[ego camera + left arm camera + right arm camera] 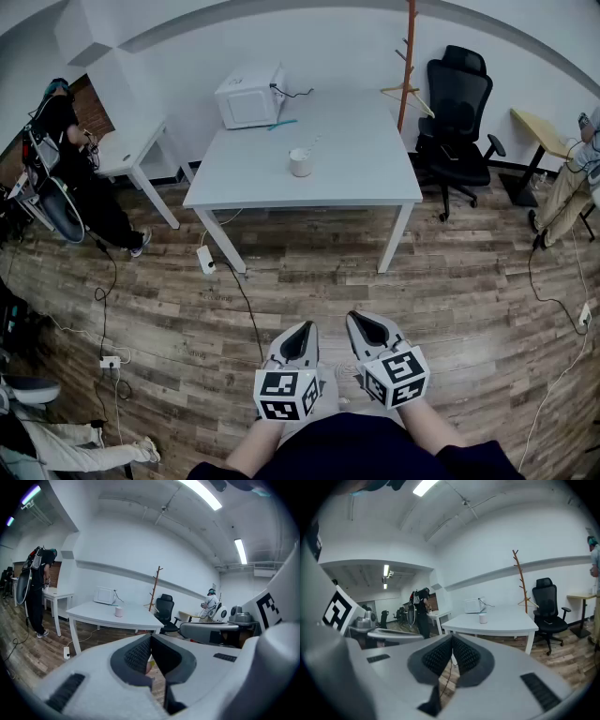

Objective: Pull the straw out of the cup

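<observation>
I am standing on the brown wood-plank floor (pixel 375 272), well back from the white rectangular table (pixel 347 159), and I am holding both claws low, just in front of my body. My left claw (pixel 302 330) is pointing forward toward the table. In the left gripper view, this claw (pixel 151 637) is showing its two dark ribbed pads pressed together at the tips with nothing caught between them. My right claw (pixel 367 323) is sitting just beside it, the two close but not touching. In the right gripper view, its jaws (pixel 453 637) are likewise meeting at the tips and gripping nothing.

The small white cup (pixel 300 162) is standing upright near the middle of the table, well apart from both claws. A thin pale straw (pixel 309 146) is leaning out of it toward the far right. Both gripper views are showing the cup (pixel 119 611) (pixel 483 618) far ahead on the tabletop, too small there to make out the straw.

A white boxy microwave (pixel 249 96) is sitting at the table's far left corner. A black office chair (pixel 457 108) and a tall wooden coat stand (pixel 409 56) are standing beyond the table's right end.
</observation>
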